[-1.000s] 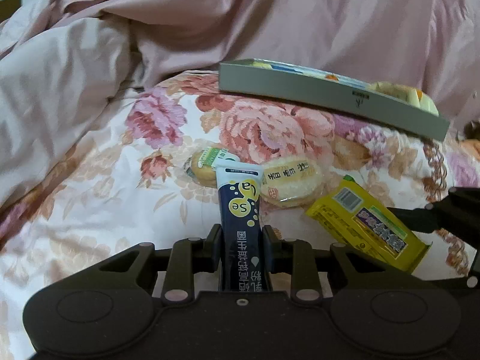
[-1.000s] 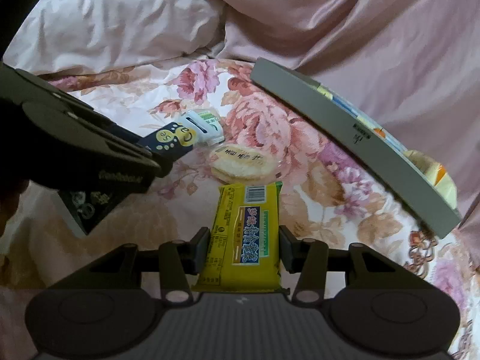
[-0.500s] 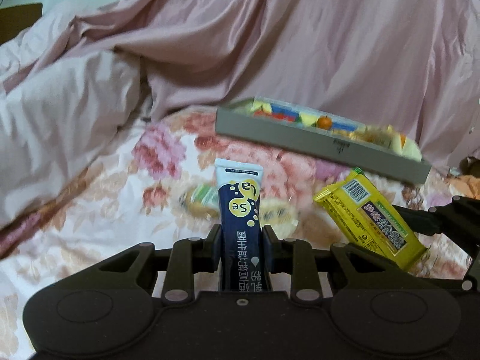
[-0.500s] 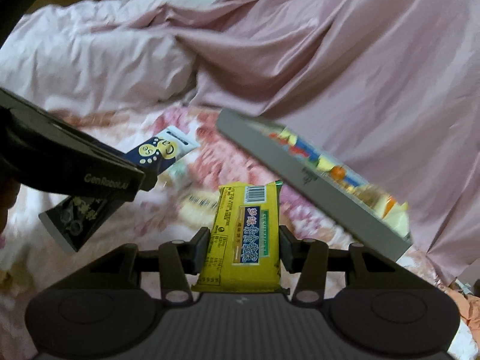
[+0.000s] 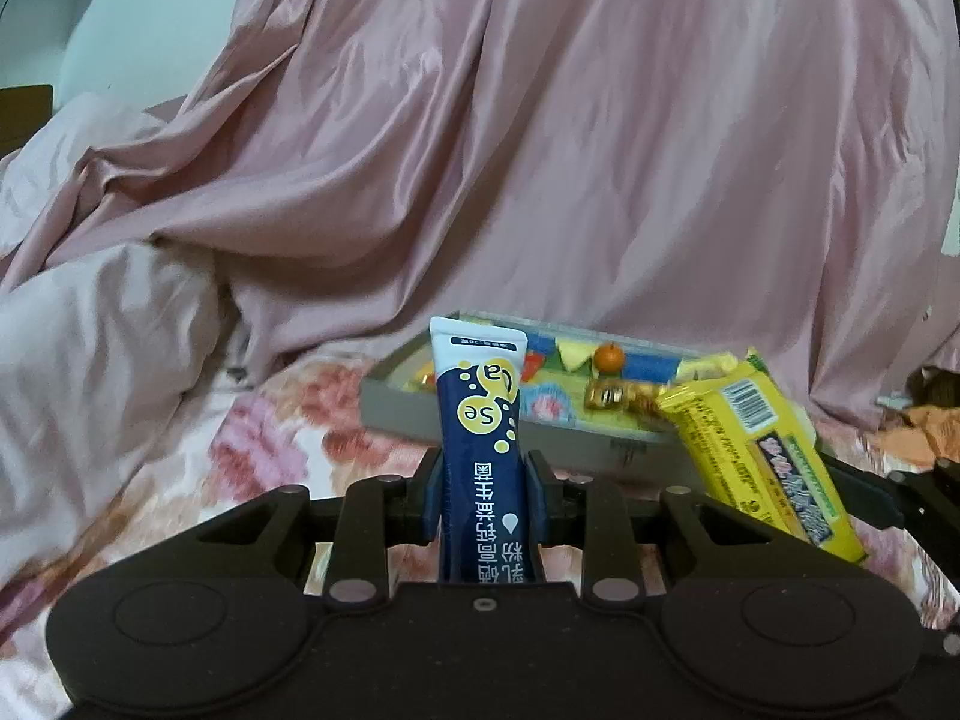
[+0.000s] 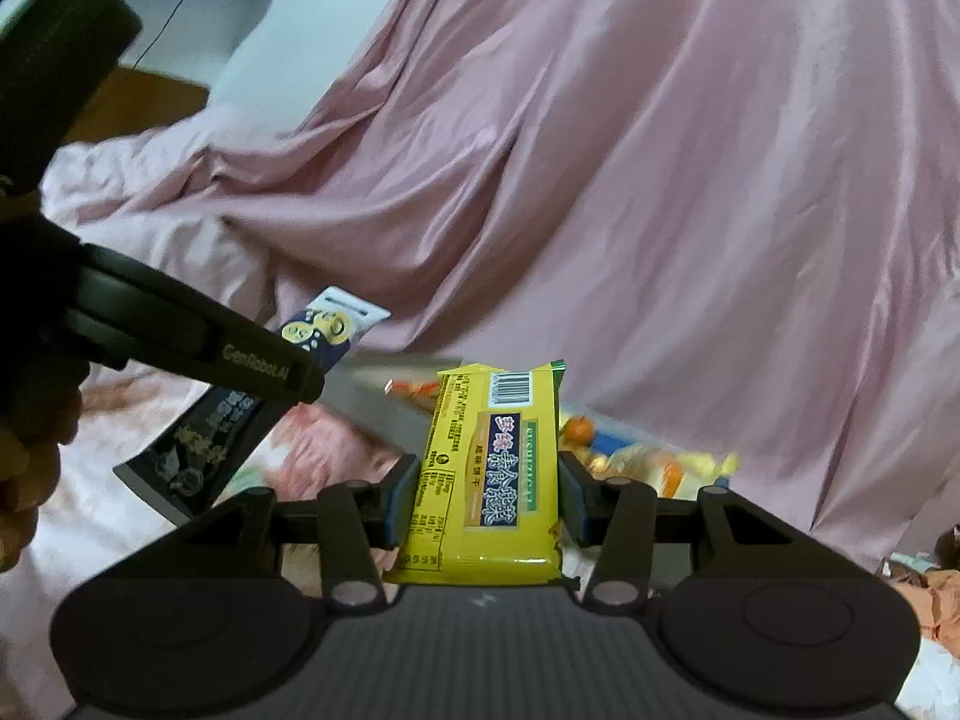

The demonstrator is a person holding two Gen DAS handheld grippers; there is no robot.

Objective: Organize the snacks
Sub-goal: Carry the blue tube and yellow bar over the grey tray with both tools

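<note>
Left wrist view: left gripper (image 5: 483, 483) clamped narrow on a dark-blue snack tube (image 5: 480, 420), held upright between both fingers and clear of the bed. White crimped band at the tube's top, yellow circles below it marked "Ca" and "Se", white Chinese characters running down the navy body. To its right, tilted, a yellow biscuit packet (image 5: 756, 450) with a barcode near its upper end and a dark label panel along its length, pinched by the right gripper, whose black fingers (image 5: 864, 498) reach in from the right edge. Behind both, a shallow grey tray (image 5: 600, 450) resting on the floral bedsheet (image 5: 270, 450), against a draped pink quilt (image 5: 540, 150). Inside the tray: a small orange fruit (image 5: 609, 357), a gold-wrapped sweet (image 5: 618, 393), blue and yellow packets, a pink-and-pale round wrapper; finer detail blurred.

Right wrist view: right gripper (image 6: 489, 510) closed on the yellow biscuit packet (image 6: 489, 468) across its width, packet upright and lifted off the sheet. Barcode at its top, green trim at the upper corner, blue label with white and orange Chinese characters in the middle, small print down the left side. At left, left gripper (image 6: 300, 381) lettered "GenRobot.AI", gripping the blue tube (image 6: 240, 408) at a slant, white end up, dark crimped end down. A hand (image 6: 24, 468) partly visible at the left edge. Grey tray (image 6: 384, 414) behind the packet, motion-blurred, with orange and yellow wrappers smeared beyond recognition.
</note>
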